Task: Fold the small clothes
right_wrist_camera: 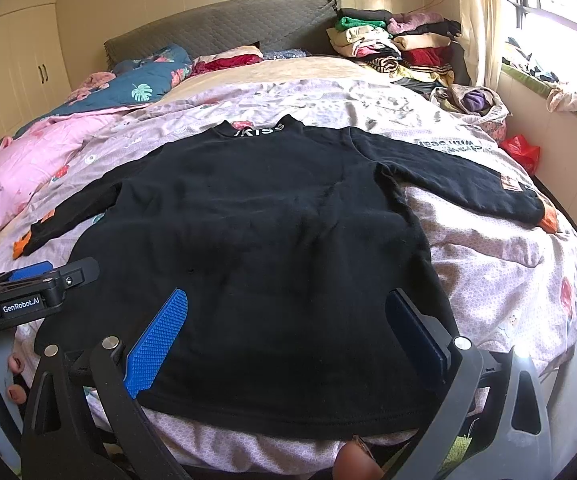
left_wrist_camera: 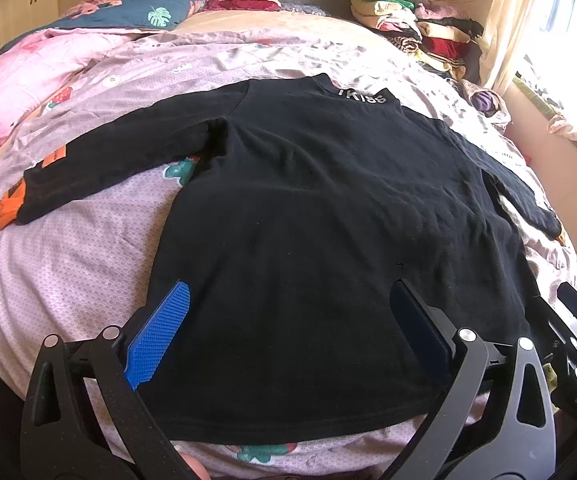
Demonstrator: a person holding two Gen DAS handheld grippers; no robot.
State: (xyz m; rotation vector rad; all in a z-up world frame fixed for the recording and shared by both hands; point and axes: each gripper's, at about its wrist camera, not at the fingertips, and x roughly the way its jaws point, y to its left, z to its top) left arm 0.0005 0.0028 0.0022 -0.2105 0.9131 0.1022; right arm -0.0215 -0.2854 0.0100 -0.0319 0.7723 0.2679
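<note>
A small black long-sleeved shirt lies flat on the bed, back up, collar with white letters away from me, both sleeves spread out with orange cuffs. My left gripper hovers open over the hem, nearer the shirt's left side, blue pads wide apart with nothing between them. My right gripper is open too, above the hem's right part. The left gripper's body shows at the left edge of the right wrist view.
A pink patterned sheet covers the bed. Stacks of folded clothes sit at the far right by the headboard. Pink and blue quilts lie far left. A window and sill are on the right, with a red bag below.
</note>
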